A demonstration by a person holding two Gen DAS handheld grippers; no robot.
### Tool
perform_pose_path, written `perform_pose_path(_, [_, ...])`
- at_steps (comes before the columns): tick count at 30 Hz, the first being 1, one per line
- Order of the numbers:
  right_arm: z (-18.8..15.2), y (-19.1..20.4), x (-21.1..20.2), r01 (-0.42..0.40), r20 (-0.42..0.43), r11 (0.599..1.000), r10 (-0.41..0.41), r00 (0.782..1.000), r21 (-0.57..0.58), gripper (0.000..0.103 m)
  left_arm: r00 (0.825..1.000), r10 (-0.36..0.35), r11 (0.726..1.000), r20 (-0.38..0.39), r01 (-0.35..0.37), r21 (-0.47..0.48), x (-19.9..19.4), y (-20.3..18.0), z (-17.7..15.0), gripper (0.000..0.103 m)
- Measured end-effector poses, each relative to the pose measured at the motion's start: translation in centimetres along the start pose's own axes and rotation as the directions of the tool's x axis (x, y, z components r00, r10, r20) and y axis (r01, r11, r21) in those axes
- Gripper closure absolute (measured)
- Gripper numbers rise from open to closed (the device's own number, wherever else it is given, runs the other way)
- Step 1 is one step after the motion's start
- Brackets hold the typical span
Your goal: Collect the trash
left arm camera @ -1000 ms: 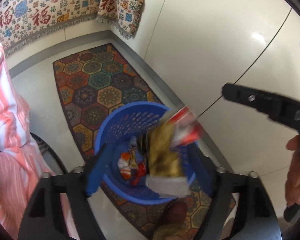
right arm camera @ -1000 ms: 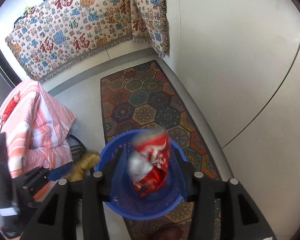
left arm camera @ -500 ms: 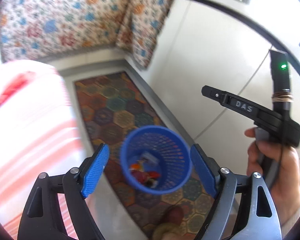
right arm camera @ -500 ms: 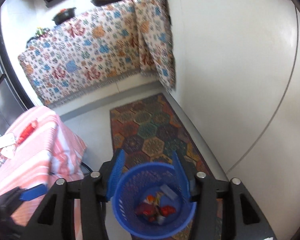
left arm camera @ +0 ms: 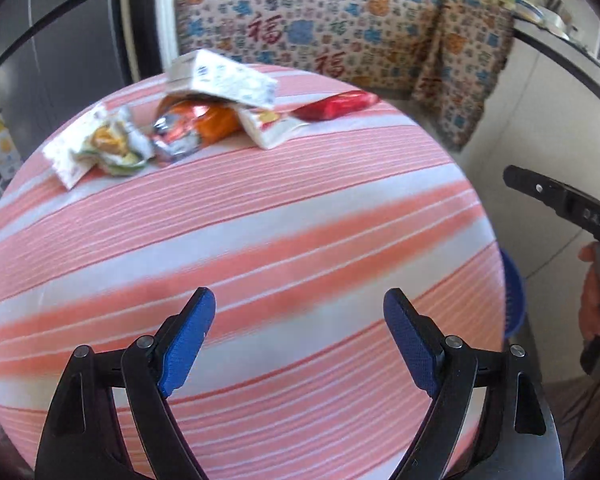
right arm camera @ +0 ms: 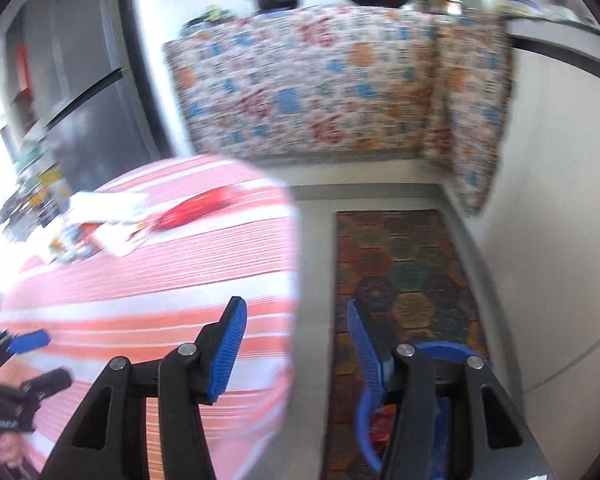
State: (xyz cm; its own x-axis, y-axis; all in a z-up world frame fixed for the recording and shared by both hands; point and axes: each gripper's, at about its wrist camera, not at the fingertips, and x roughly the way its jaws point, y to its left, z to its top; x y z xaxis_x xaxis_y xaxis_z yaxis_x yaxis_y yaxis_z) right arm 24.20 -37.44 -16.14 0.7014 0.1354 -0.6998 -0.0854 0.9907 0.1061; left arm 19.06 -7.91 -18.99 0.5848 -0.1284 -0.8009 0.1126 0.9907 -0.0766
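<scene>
The left gripper (left arm camera: pixel 296 316) is hovering over the near half of the bench (left arm camera: pixel 260 248), which is wearing a pink and white striped cloth, and its jaws are standing wide apart with nothing between them. The trash is lying in a loose row along the far side of the bench, well apart from the gripper: a crumpled white and yellow wrapper (left arm camera: pixel 100 148) at the left, a silver and orange foil packet (left arm camera: pixel 196 124) just beside it, a white printed box (left arm camera: pixel 224 78) resting on top of that packet, a flat white packet (left arm camera: pixel 270 126) next along, and a red wrapper (left arm camera: pixel 336 106) at the right end near the bench edge.

The right gripper (right arm camera: pixel 296 336) is hanging past the right edge of the bench, over the floor, and its jaws are also standing apart and gripping nothing. Below and behind its right jaw, a blue basket (right arm camera: pixel 446 354) is sitting on a patterned rug (right arm camera: pixel 404 264), with something red showing inside it, too blurred to name. In the left wrist view only a sliver of the basket's rim is peeking out beside the bench at the right. A patterned cloth (left arm camera: pixel 340 32) is hanging across the wall behind the bench.
</scene>
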Motion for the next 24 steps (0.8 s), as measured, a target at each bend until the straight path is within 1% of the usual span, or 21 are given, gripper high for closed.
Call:
perform_pose_path(2, [-0.4, 4.0, 0.9, -0.084, -0.032, 0.995, 0.083, 0.996, -0.049, 0.049, 0.999, 0.035, 0.999, -0.002, -0.036, -0.030, 0.4, 2.6, -0.3, 0.016])
perform_pose_path(4, [-1.0, 7.7, 1.9, -0.132, -0.065, 0.984, 0.125, 0.990, -0.120, 0.049, 0.998, 0.064, 0.996, -0.010, -0.065, -0.055, 0.7, 4.9, -0.6, 0.016])
perform_pose_path(7, [-1.8, 12.4, 3.0, -0.163, -0.100, 0.962, 0.144, 0.985, -0.219, 0.049, 0.996, 0.090, 0.993, -0.022, -0.091, -0.079, 1.2, 7.3, -0.9, 0.016])
perform_pose_path(10, [-2.3, 15.5, 4.0, -0.185, -0.122, 0.947, 0.157, 0.980, -0.264, 0.049, 0.993, 0.119, 0.990, -0.016, -0.120, -0.076, 1.1, 9.7, -1.2, 0.016])
perform_pose_path(13, [-2.6, 17.6, 5.0, -0.205, -0.142, 0.938, 0.171, 0.975, -0.280, 0.049, 0.990, 0.142, 0.988, -0.017, -0.142, -0.061, 0.9, 11.6, -1.4, 0.014])
perform_pose_path(15, [-2.6, 18.9, 5.8, -0.212, -0.156, 0.936, 0.174, 0.972, -0.282, 0.049, 0.988, 0.151, 0.986, -0.020, -0.152, -0.062, 0.8, 12.7, -1.4, 0.006])
perform_pose_path(18, [-2.7, 20.2, 6.4, -0.219, -0.173, 0.933, 0.175, 0.969, -0.286, 0.049, 0.988, 0.157, 0.985, -0.015, -0.157, -0.064, 0.8, 14.5, -1.3, 0.003])
perform_pose_path(20, [-2.9, 20.7, 6.8, -0.217, -0.184, 0.932, 0.168, 0.968, -0.291, 0.049, 0.988, 0.154, 0.986, -0.017, -0.155, -0.066, 0.9, 15.7, -1.0, 0.002])
perform_pose_path(21, [-2.9, 20.6, 7.0, -0.213, -0.185, 0.931, 0.163, 0.969, -0.297, 0.048, 0.988, 0.154, 0.986, -0.018, -0.155, -0.066, 1.0, 16.2, -0.8, 0.001])
perform_pose_path(22, [-2.9, 20.8, 7.0, -0.209, -0.179, 0.929, 0.159, 0.971, -0.306, 0.045, 0.988, 0.152, 0.986, -0.019, -0.153, -0.067, 1.1, 16.7, -0.5, 0.001])
perform_pose_path(24, [-3.0, 21.1, 7.0, -0.201, -0.176, 0.926, 0.150, 0.973, -0.320, 0.043, 0.988, 0.150, 0.986, -0.019, -0.151, -0.069, 1.4, 17.9, 0.2, 0.001])
